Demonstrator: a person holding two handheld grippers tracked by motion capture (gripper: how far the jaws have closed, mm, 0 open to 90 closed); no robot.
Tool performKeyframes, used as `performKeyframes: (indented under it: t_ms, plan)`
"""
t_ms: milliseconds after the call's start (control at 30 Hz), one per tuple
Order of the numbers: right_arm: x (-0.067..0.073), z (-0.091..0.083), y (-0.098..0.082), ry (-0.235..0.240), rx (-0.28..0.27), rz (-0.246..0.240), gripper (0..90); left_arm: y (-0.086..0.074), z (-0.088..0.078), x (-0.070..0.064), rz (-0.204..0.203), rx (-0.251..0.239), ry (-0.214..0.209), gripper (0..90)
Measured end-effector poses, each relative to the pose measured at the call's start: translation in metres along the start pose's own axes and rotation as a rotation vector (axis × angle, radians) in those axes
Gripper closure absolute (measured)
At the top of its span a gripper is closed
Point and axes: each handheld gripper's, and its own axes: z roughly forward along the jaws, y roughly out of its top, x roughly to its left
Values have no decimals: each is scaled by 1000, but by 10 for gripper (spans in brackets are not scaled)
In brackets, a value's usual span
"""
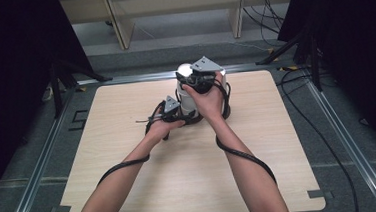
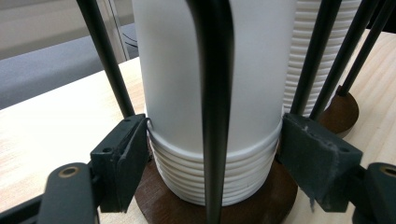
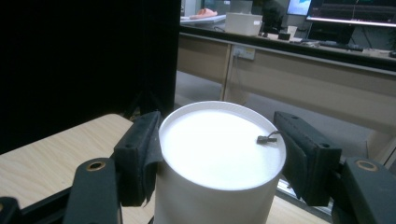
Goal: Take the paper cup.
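Note:
White paper cups stand upside down, stacked inside a black wire rack on a round brown base. My left gripper is shut on the stack low down, its pads pressed on the ribbed rims. In the high view the left gripper is at the foot of the rack. My right gripper is shut on the top cup, one pad on each side. From above, the right gripper is over the rack's top with that cup.
A second ribbed stack of cups stands behind on its own brown base. The rack sits at the far middle of the light wooden table. Black curtains flank the table; a wooden bench and monitors lie beyond.

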Motion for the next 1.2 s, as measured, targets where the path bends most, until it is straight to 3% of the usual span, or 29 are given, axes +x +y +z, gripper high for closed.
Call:
performKeyframes:
  t_ms: [67,100,233,600,667,733,833,867,900,967,1133,1200]
  plan:
    - [-1,0,1,0,-15,-13,352,0,1,0,-2,-4,-7,242]
    - [1,-2,4,5,-17,6,352,0,0,0,-4,-1,-10,242]
    - [2,-8,11,-6,-41,-23,352,0,1,0,-4,-5,-9,241]
    - [-2,-20,18,3,-46,-13,352,-1,0,0,-3,1,-15,213]
    - [-3,-21,18,3,-49,-21,352,-1,-1,-3,-23,-12,-26,203]
    - [-2,-25,17,16,-46,6,352,-1,-4,-4,-15,-6,-28,174]
    - [-2,-32,16,25,-42,13,352,0,-13,-5,-17,2,-20,144]
    - [-4,-34,16,18,-54,-13,351,1,-16,-4,-5,5,-13,144]
    - [-4,-39,13,33,-43,22,351,1,-23,-4,-10,7,-16,141]
    - [-5,-40,12,29,-47,11,351,2,-29,-3,8,22,-15,141]
    - [-5,-52,4,42,-35,37,351,1,-47,-7,-2,-7,-30,139]
    - [-7,-55,1,31,-50,19,351,1,-53,-9,8,-6,-33,139]
